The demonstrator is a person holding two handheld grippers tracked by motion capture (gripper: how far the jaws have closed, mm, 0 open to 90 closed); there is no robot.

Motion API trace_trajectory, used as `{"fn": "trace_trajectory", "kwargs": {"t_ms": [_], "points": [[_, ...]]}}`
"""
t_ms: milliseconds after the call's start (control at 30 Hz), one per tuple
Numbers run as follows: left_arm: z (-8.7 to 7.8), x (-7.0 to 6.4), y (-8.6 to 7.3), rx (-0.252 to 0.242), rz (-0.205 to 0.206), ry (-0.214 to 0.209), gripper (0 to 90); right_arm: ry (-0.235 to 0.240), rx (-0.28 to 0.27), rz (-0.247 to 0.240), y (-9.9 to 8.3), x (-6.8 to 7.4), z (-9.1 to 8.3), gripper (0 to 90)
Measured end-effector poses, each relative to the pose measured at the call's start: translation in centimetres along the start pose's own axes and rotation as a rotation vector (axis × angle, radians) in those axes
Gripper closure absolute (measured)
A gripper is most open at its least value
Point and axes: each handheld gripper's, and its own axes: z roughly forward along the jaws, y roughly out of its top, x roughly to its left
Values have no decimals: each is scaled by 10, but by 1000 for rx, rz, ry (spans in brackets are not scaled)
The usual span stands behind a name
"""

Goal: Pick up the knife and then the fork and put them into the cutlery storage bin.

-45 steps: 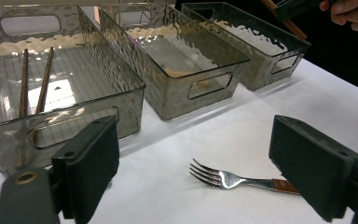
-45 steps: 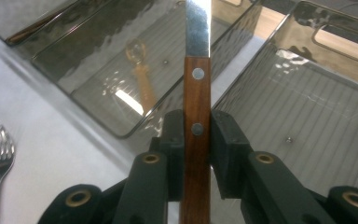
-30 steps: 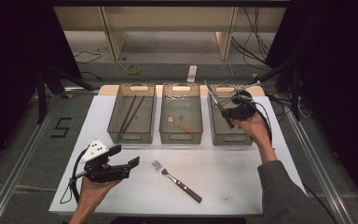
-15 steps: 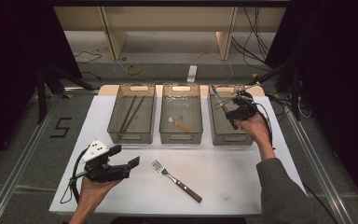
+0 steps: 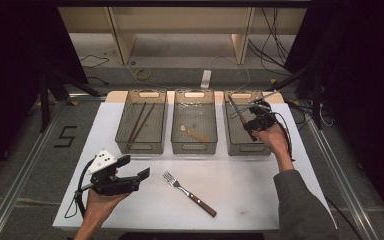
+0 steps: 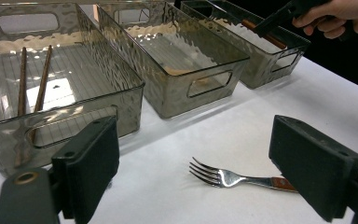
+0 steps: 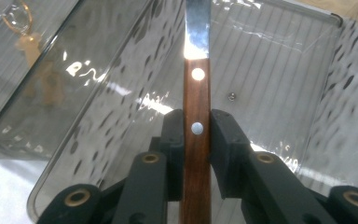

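1. Since a second ago, we see our right claw (image 5: pixel 243 119) and its knife (image 5: pixel 236 111) shift only slightly over the right bin (image 5: pixel 246 149), the blade tip edging toward the far left part of it; our left claw (image 5: pixel 136 167) stays where it was, and the fork (image 5: pixel 189 193) has not moved.

2. In the high view, we hold the right claw above the right bin, clamped on the knife's wooden handle, with the blade slanting up and to the left. Our left claw rests low over the near left of the white tabletop (image 5: pixel 260 200), its jaws apart and holding nothing. The fork lies on the tabletop between our two hands, tines toward the bins. The left bin (image 5: pixel 141 147) holds two chopsticks (image 5: pixel 139 121); the middle bin (image 5: pixel 194 148) holds a small wooden spoon (image 5: pixel 194 133).

3. In the left gripper view, we look between the wide-apart jaws of the left claw (image 6: pixel 209 172) at the fork (image 6: pixel 235 177), which lies on the tabletop just ahead. The chopsticks (image 6: pixel 32 88) lie in the nearest bin (image 6: pixel 74 126).

4. In the right gripper view, the right claw (image 7: pixel 196 140) is pressed tight on both sides of the riveted brown handle of the knife (image 7: pixel 196 88), whose steel blade runs straight ahead over the ribbed floor of the right bin (image 7: pixel 284 70).
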Motion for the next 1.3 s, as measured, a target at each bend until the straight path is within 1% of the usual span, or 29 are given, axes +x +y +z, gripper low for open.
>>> {"fn": "trace_trajectory", "kwargs": {"t_ms": [33,67,133,167,300,400,600,733,833,867,1000,1067,1200,1300], "points": [[0,0,0,0,0,0,157,-1,-2,9,0,0,0,753],[0,0,0,1,0,0,157,9,-5,16,0,0,0,729],[0,0,0,0,0,0,157,66,-29,39,1,0,-1,629],[0,0,0,1,0,0,157,79,-34,38,1,0,-2,623],[0,0,0,1,0,0,157,91,-56,12,1,6,-8,581],[0,0,0,2,0,0,157,100,-65,-17,0,12,-14,540],[0,-1,0,3,-1,0,157,129,-103,-100,-3,31,-28,457],[0,0,0,6,-1,0,157,142,-123,-137,-8,43,-37,403],[0,0,0,6,0,0,157,149,-142,-166,-15,53,-44,381],[1,-1,0,4,-2,1,157,158,-157,-177,-18,57,-47,372],[1,-1,0,5,-2,1,157,181,-179,-213,-28,72,-55,358],[1,-1,0,5,0,0,157,199,-185,-231,-33,81,-58,355],[1,-1,0,5,0,-1,157,223,-194,-248,-40,92,-58,348],[1,-1,-1,4,-1,0,157,237,-183,-268,-44,100,-58,341]]}}
